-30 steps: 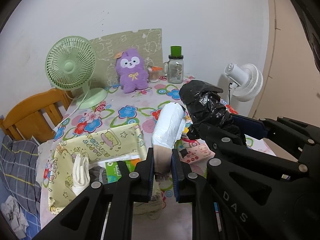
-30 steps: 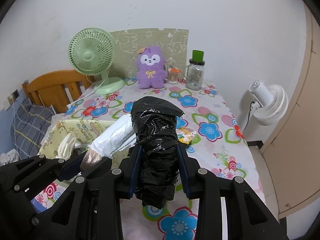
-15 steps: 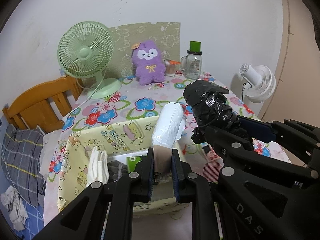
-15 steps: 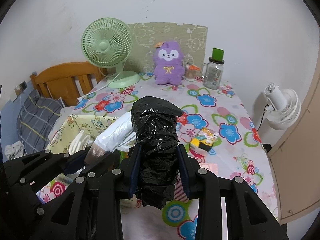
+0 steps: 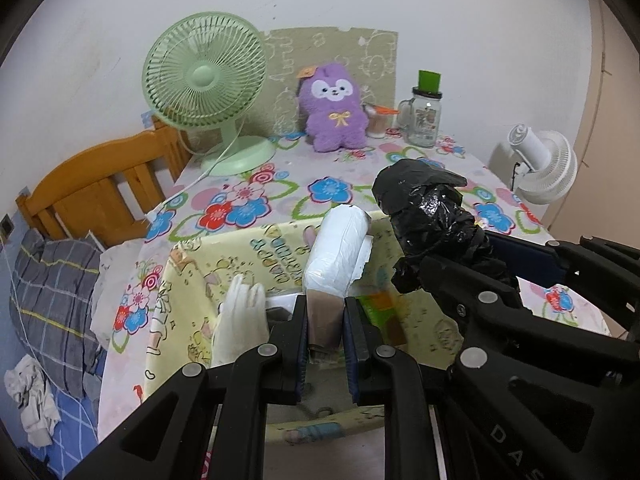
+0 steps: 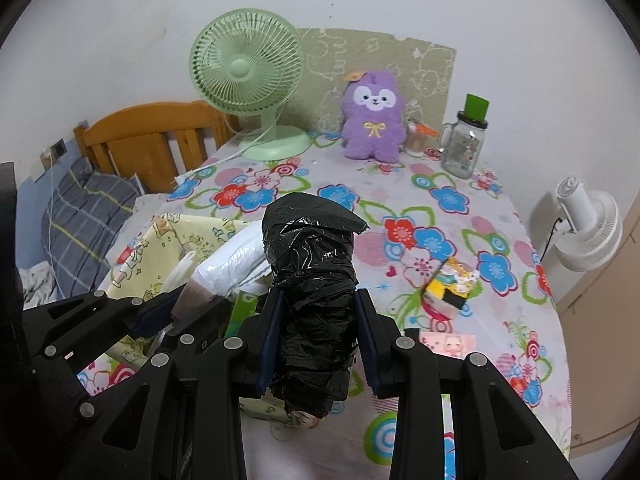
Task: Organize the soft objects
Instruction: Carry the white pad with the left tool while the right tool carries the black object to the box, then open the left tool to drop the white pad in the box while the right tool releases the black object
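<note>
Your left gripper (image 5: pixel 326 334) is clamping the white roll (image 5: pixel 338 254) over the yellow fabric bin (image 5: pixel 180 320), your right gripper (image 6: pixel 316 338) pinching the black roll (image 6: pixel 314 280) beside it. Only the right view is showing the sponge (image 6: pixel 452 290).

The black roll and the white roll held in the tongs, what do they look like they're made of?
Black roll: thin plastic film, likely bin bags; glossy and crinkled, with sharp highlights and a loose torn flap on top. White roll: also thin plastic film; smooth, faintly shiny, wound around a brown core that looks like cardboard. The left tongs clamp that core.
</note>
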